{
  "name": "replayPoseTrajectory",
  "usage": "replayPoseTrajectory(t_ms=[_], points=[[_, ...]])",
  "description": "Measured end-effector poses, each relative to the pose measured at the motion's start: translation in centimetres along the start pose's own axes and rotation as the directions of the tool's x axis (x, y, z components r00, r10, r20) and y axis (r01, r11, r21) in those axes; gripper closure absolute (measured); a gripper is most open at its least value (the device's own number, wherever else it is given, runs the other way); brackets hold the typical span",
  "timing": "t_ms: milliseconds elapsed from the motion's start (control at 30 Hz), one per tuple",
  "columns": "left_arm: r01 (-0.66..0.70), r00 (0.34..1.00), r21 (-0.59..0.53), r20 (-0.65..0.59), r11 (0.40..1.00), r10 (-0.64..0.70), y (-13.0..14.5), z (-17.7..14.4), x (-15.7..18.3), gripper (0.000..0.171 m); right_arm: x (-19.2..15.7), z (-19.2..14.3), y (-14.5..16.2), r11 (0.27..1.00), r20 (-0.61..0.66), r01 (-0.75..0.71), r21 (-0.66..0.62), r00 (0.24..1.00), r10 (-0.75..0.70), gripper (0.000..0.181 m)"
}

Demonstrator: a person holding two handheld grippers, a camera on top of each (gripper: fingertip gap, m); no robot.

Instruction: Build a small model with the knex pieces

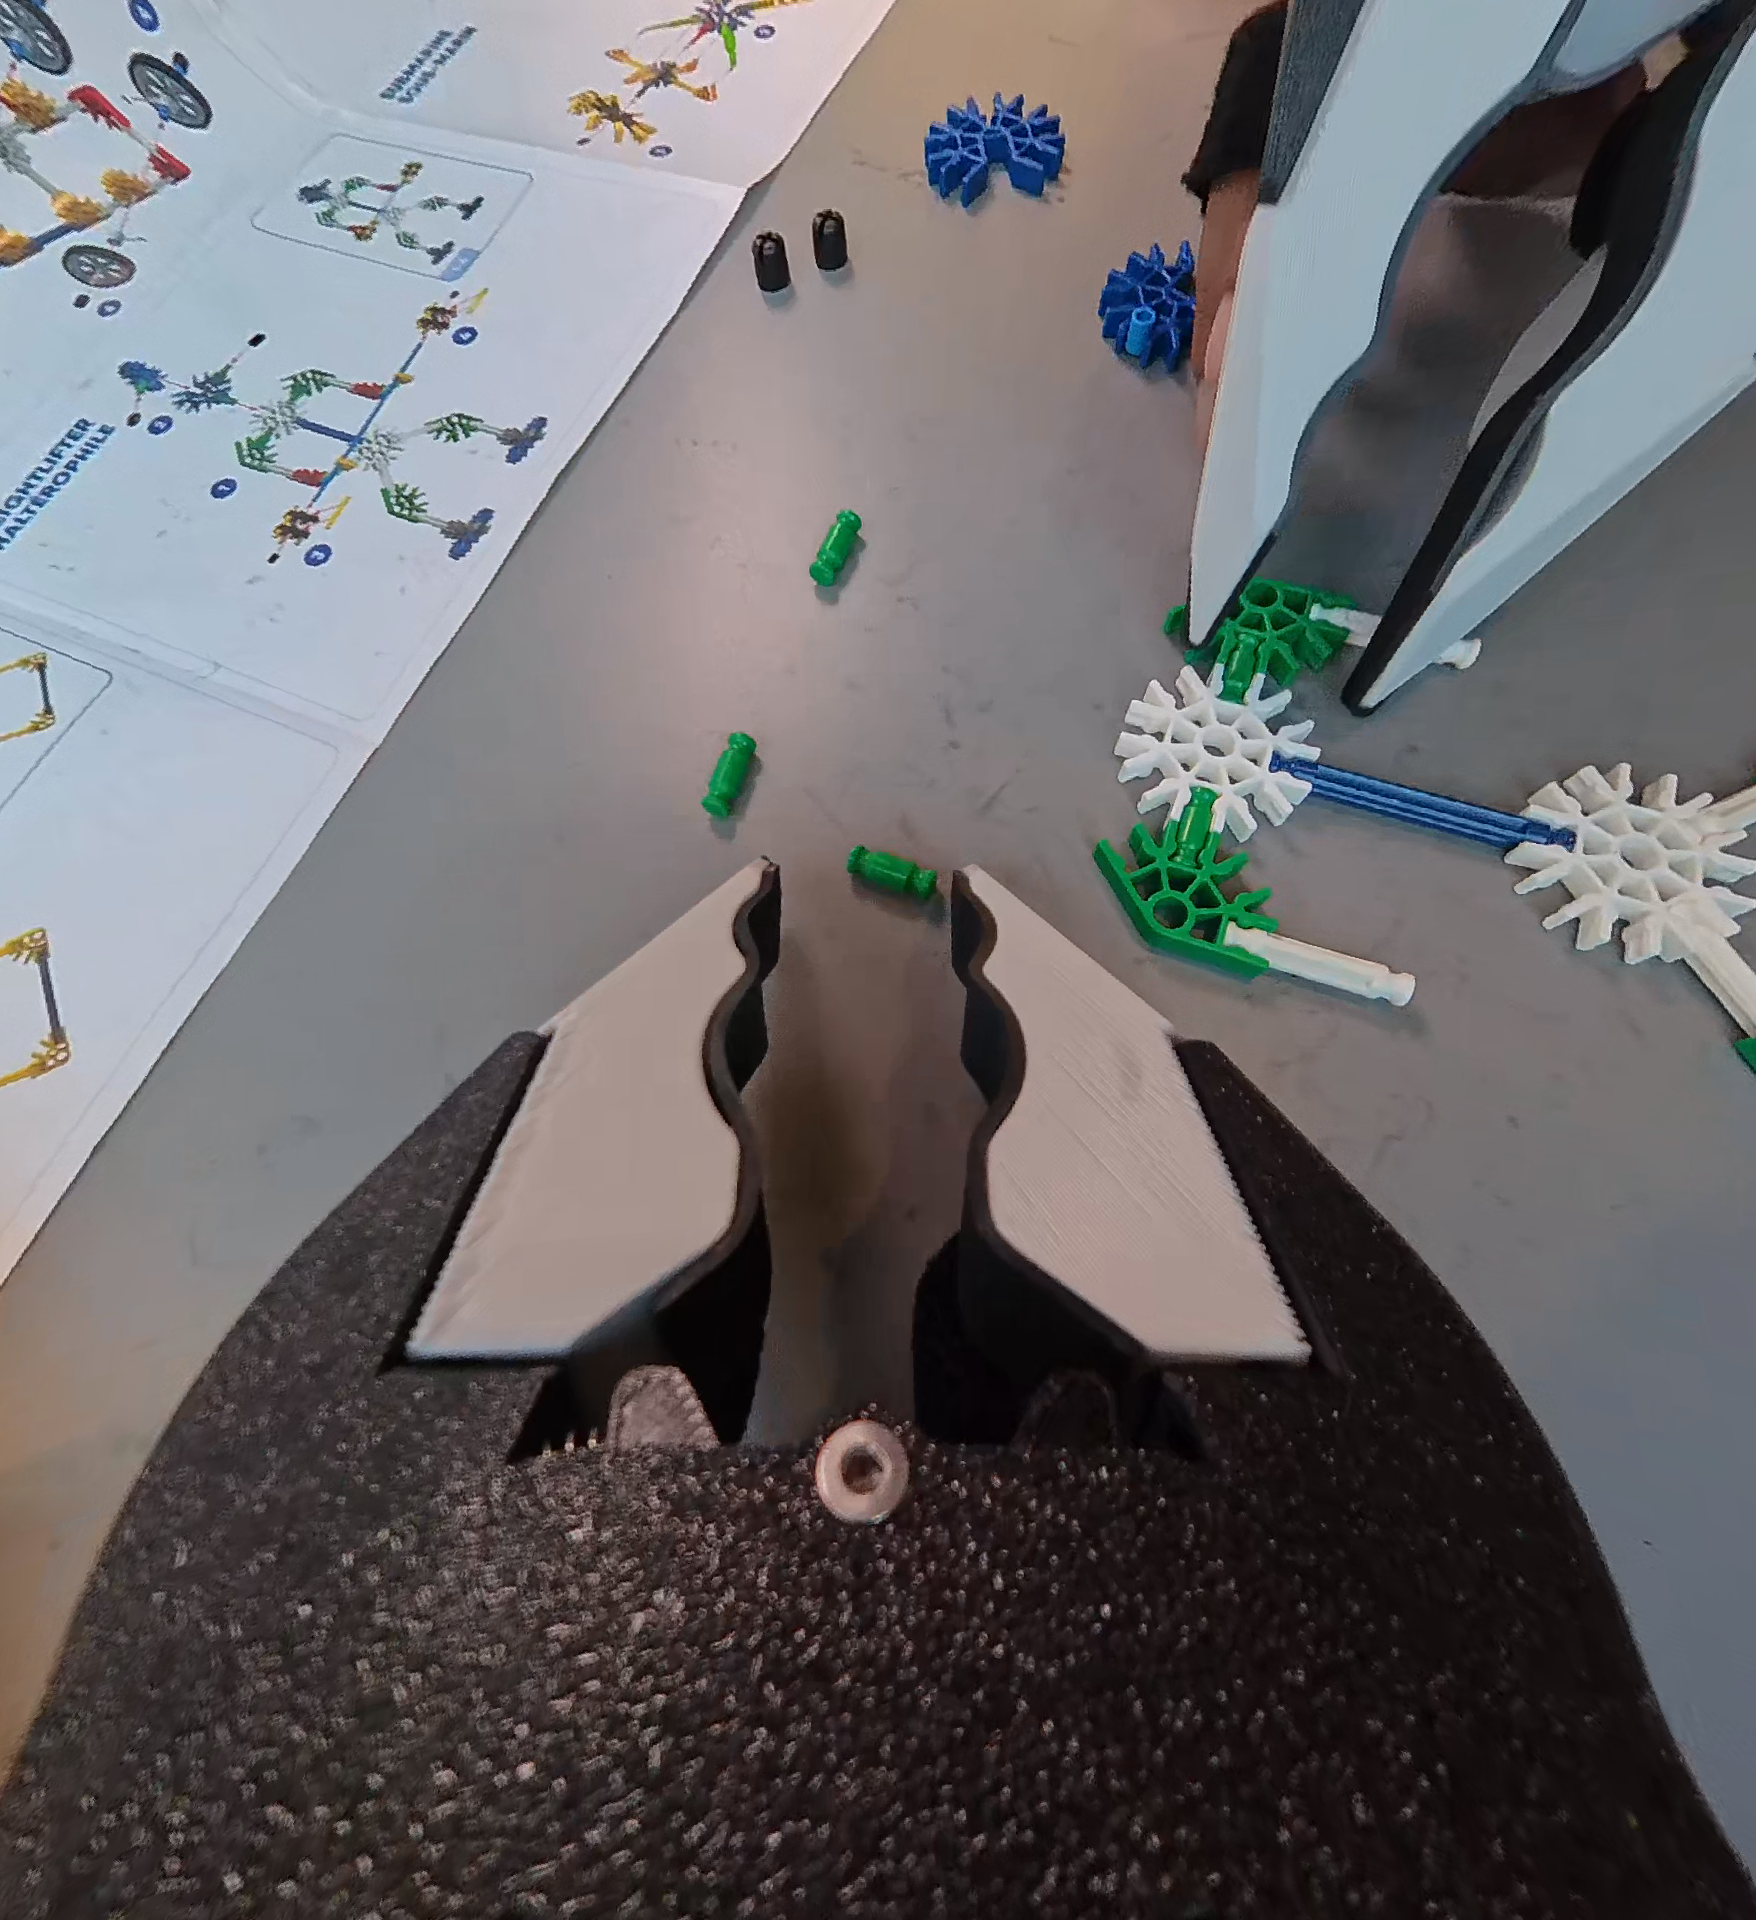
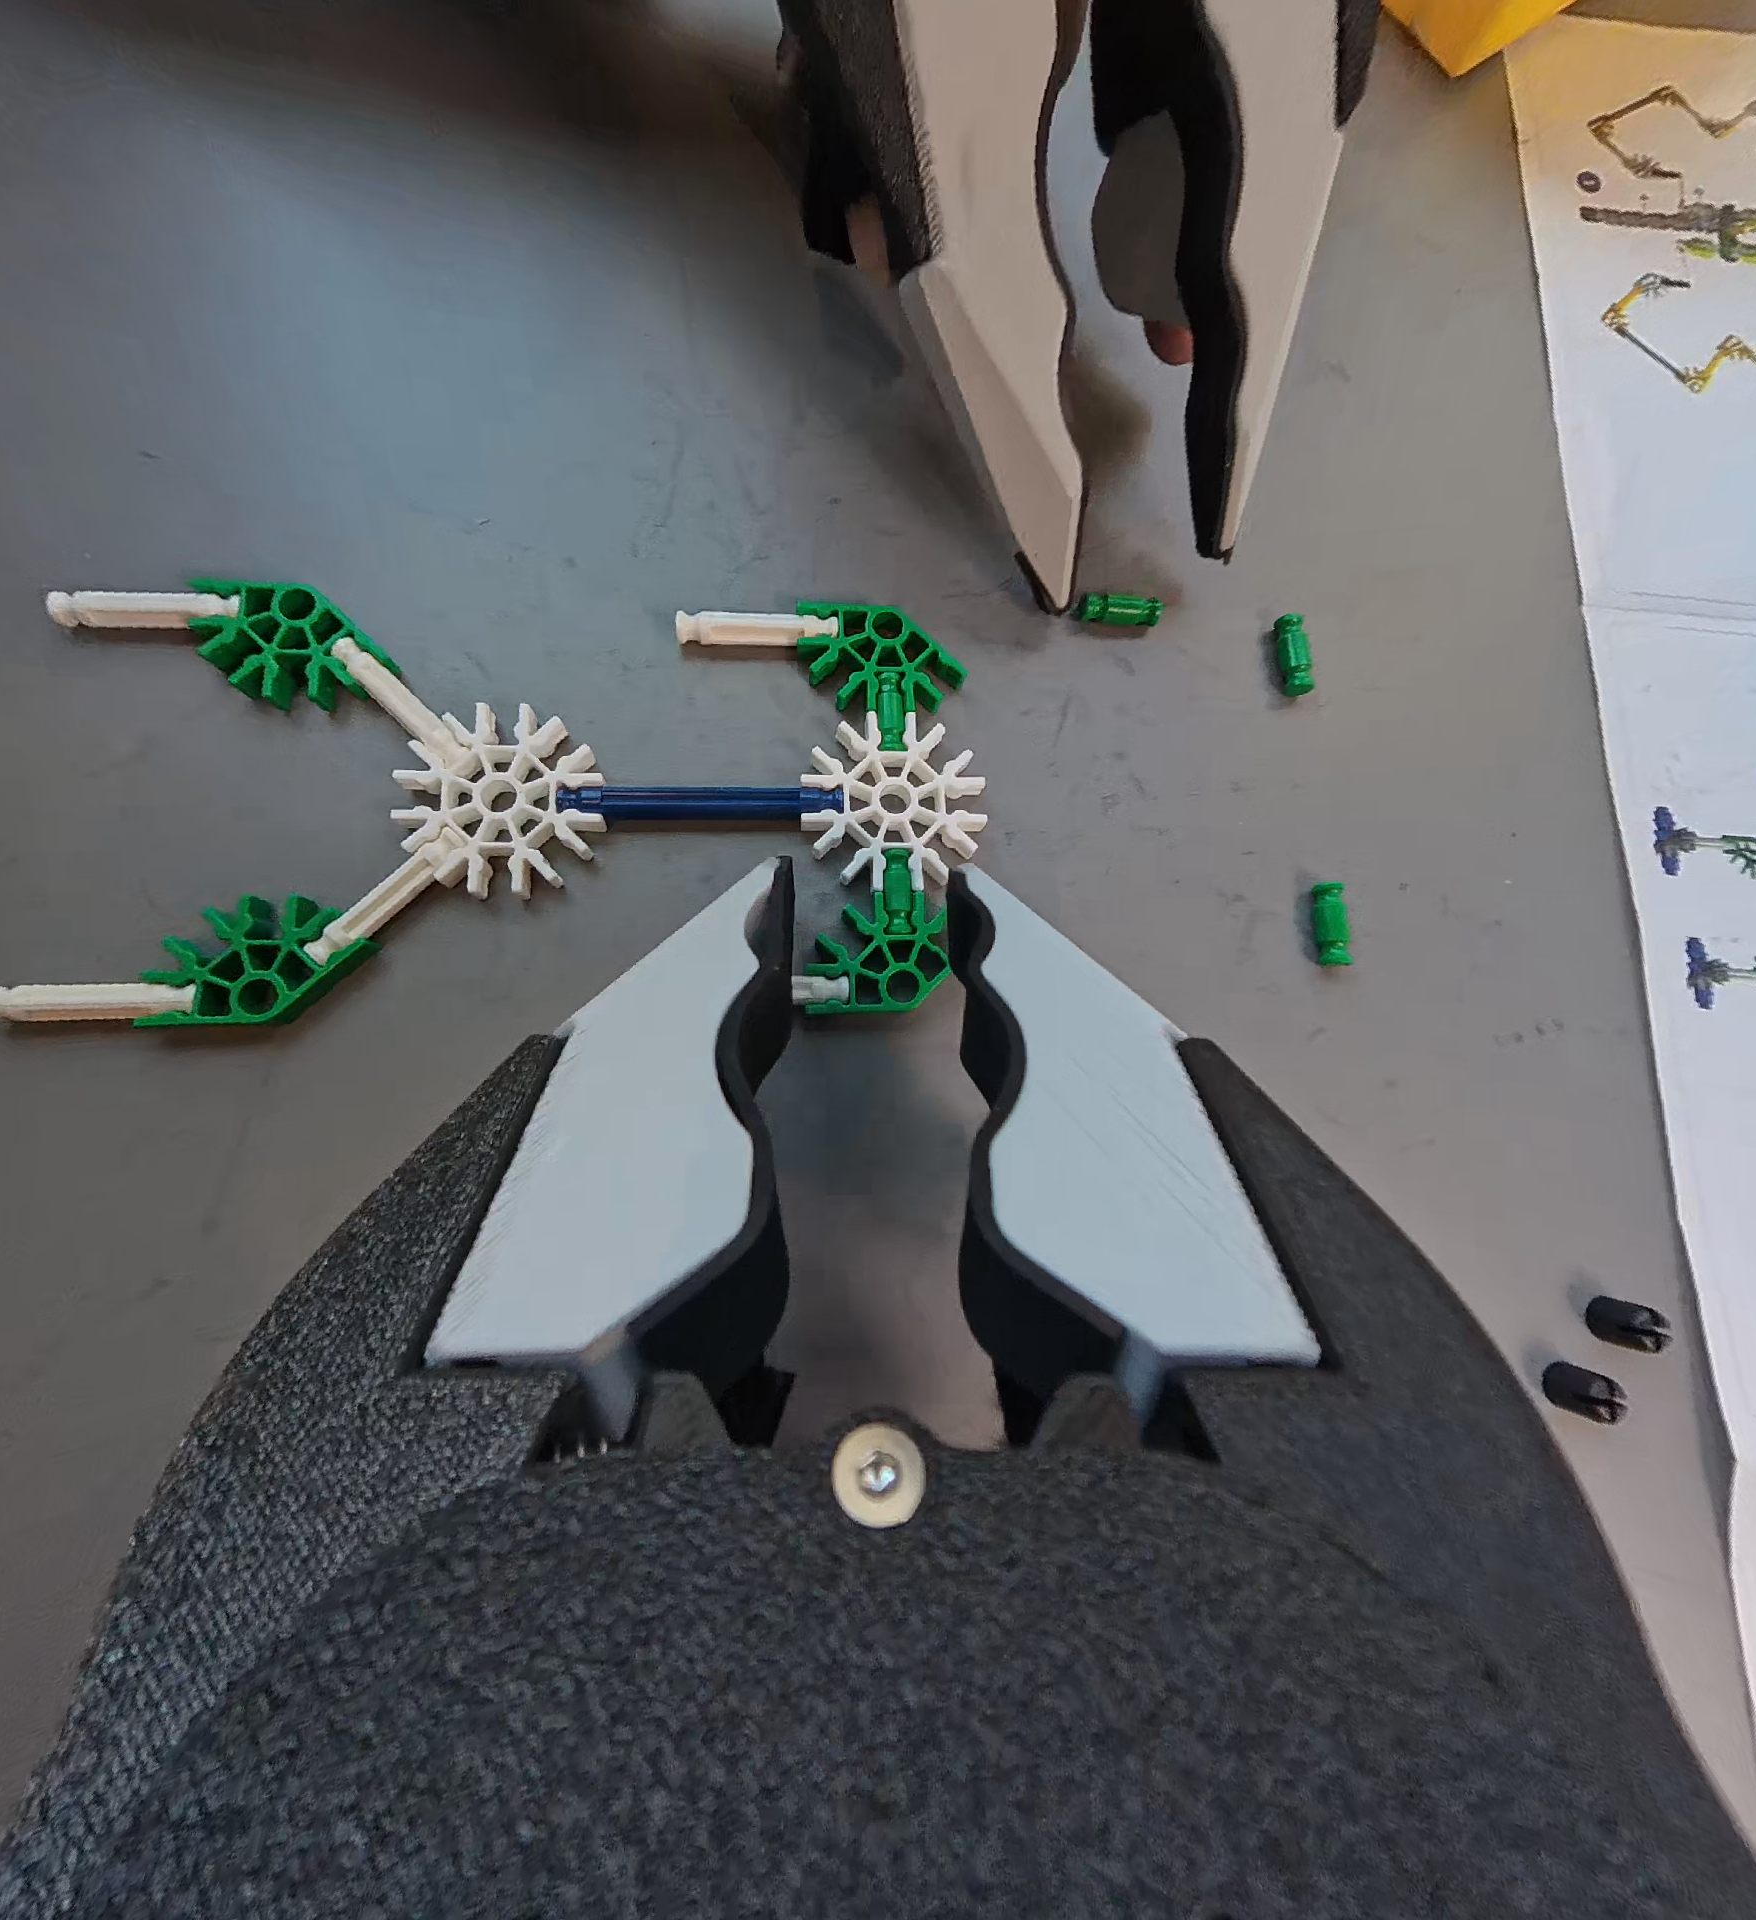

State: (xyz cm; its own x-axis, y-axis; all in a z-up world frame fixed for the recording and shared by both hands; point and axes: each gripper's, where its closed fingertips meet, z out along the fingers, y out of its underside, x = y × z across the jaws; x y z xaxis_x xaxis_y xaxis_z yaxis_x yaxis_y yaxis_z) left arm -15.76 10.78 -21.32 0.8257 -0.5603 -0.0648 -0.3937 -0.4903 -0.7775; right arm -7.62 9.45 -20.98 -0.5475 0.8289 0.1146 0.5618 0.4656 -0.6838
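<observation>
A flat toy build lies on the grey table: two white snowflake connectors (image 2: 495, 798) (image 2: 893, 798) joined by a blue rod (image 2: 697, 800), with green fan connectors and white rods on them. My right gripper (image 2: 871, 883) is open, its fingers astride the near green connector (image 2: 884, 961) without clearly gripping it; it also shows in the left wrist view (image 1: 1284, 665). My left gripper (image 1: 866, 878) is open and empty. A loose short green rod (image 1: 892, 871) lies on the table just ahead of its tips. The right wrist view shows this gripper (image 2: 1134, 577) and rod (image 2: 1118, 609) too.
Two more short green rods (image 1: 835, 549) (image 1: 729, 773) lie loose ahead. Two black caps (image 1: 770, 260) (image 1: 829, 241) and blue connectors (image 1: 993, 145) (image 1: 1149, 307) sit farther back. A white instruction sheet (image 1: 230, 312) covers the left side of the table. A yellow object (image 2: 1476, 31) lies by the sheet's edge.
</observation>
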Motion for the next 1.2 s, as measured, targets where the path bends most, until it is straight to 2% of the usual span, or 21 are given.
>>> replayPoseTrajectory(t_ms=[233,367,533,733,1200], points=[[-0.005,1.0,-0.02,-0.009,1.0,0.005,0.3,0.2,0.2,0.141,2.6,-2.9,-1.4,0.976,-0.082,-0.077,0.206,0.992,0.096,0.153],[-0.007,1.0,-0.022,-0.02,1.0,0.007,0.3,0.2,0.4,0.144,3.7,-3.5,-1.9,0.96,-0.122,-0.081,0.269,0.985,0.118,0.155],[0.009,0.998,-0.028,-0.057,1.0,-0.011,0.2,0.3,0.7,0.151,3.6,-3.3,-1.8,0.966,-0.139,-0.061,0.249,0.986,0.098,0.156],[-0.005,0.996,-0.03,-0.092,1.0,0.002,0.1,0.5,1.5,0.167,3.6,-2.9,-1.5,0.969,-0.138,-0.066,0.237,0.985,0.101,0.156],[-0.003,0.996,-0.029,-0.086,1.0,0.001,0.1,0.4,1.4,0.166,4.1,-2.6,-0.8,0.977,-0.171,-0.068,0.202,0.98,0.103,0.158]])
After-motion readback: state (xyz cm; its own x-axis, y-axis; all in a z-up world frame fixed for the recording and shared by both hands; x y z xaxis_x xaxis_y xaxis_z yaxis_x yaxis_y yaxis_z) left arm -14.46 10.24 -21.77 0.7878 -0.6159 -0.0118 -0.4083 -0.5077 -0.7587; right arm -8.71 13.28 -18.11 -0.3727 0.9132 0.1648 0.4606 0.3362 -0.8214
